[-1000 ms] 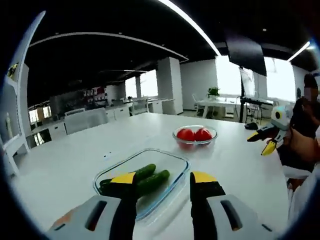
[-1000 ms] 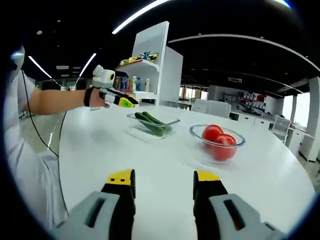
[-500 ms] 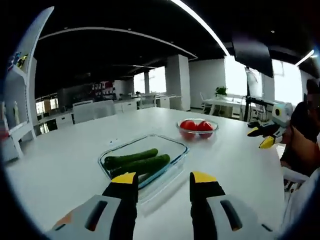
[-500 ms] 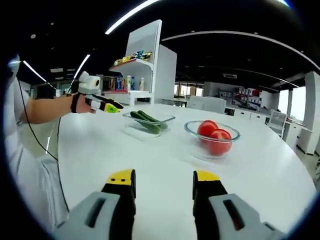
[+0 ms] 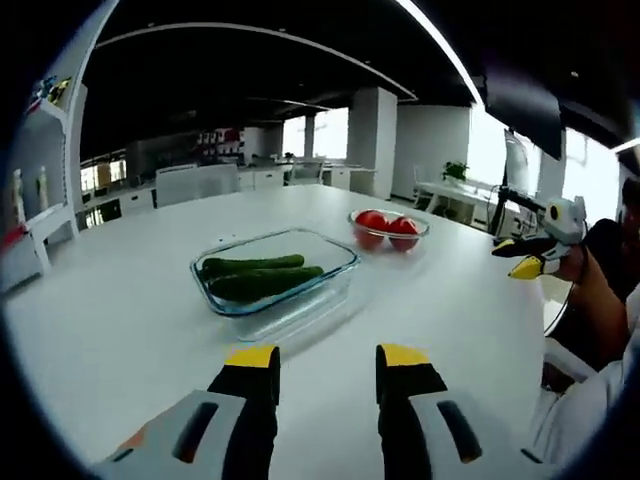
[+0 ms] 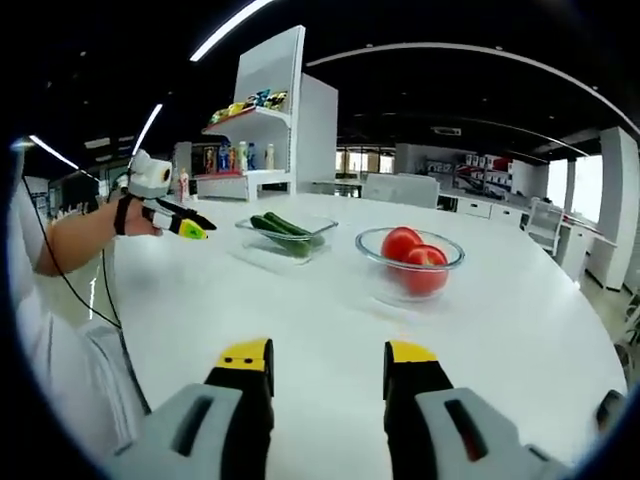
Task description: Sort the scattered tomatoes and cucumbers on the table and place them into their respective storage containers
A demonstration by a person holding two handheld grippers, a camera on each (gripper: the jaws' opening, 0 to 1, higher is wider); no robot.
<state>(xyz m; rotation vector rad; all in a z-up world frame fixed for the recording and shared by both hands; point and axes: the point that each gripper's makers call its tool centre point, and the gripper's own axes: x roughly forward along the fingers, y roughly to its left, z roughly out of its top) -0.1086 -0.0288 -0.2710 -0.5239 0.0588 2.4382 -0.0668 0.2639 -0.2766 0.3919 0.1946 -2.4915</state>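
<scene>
Two cucumbers lie side by side in the rectangular glass dish, and two tomatoes sit together in the round glass bowl, so each kind appears to be in its own container, with no loose produce in sight on the white desk; the sorting looks finished, or close to it. Dish and bowl stand near each other toward the middle of the desk, well apart from its rounded edge, which leaves broad bare surface on every side for approach or retreat. The left gripper is held low over the desk just short of the dish, jaws parted and holding nothing. The right gripper hangs over bare desk in front of the bowl, likewise parted and holding nothing. A shelf unit with small goods stands beyond the desk, clear of the working area.
</scene>
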